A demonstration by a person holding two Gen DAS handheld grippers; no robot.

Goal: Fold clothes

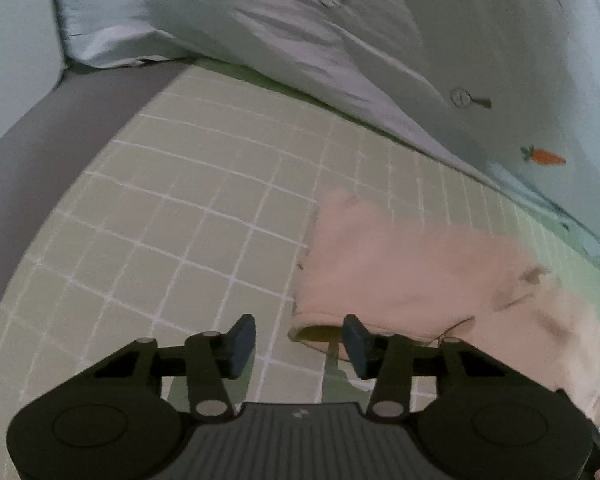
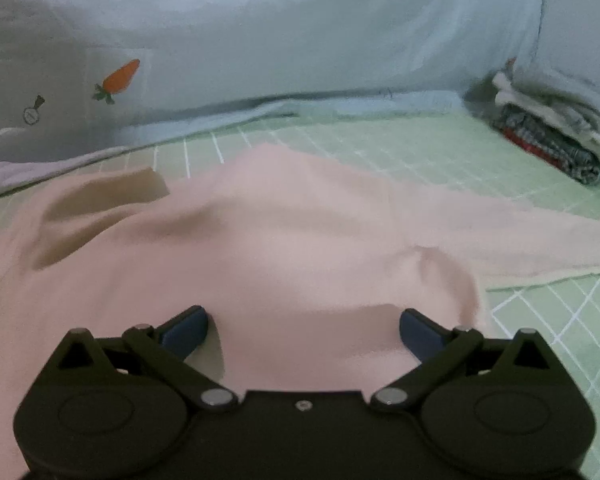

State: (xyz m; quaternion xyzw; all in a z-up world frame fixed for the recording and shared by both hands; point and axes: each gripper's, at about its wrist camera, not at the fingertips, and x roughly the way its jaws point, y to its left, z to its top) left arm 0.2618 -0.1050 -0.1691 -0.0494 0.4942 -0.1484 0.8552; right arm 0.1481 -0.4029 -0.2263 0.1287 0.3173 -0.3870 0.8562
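Left wrist view: the left hand-held gripper [image 1: 298, 346] hangs with jaws apart, holding nothing, over the green gridded bed sheet [image 1: 172, 216] — the pink garment [image 1: 404, 276] lies at about 2 o'clock, its hem near the right finger. Right wrist view: the right hand-held gripper [image 2: 303, 332] is spread wide over the garment, gripping nothing; folded clothes [image 2: 552, 136] sit at 2 o'clock beside the carrot-print quilt [image 2: 260, 40].

Left gripper [image 1: 298, 346] at bottom centre of its frame, jaws apart; right gripper [image 2: 303, 330] likewise, jaws spread wider.
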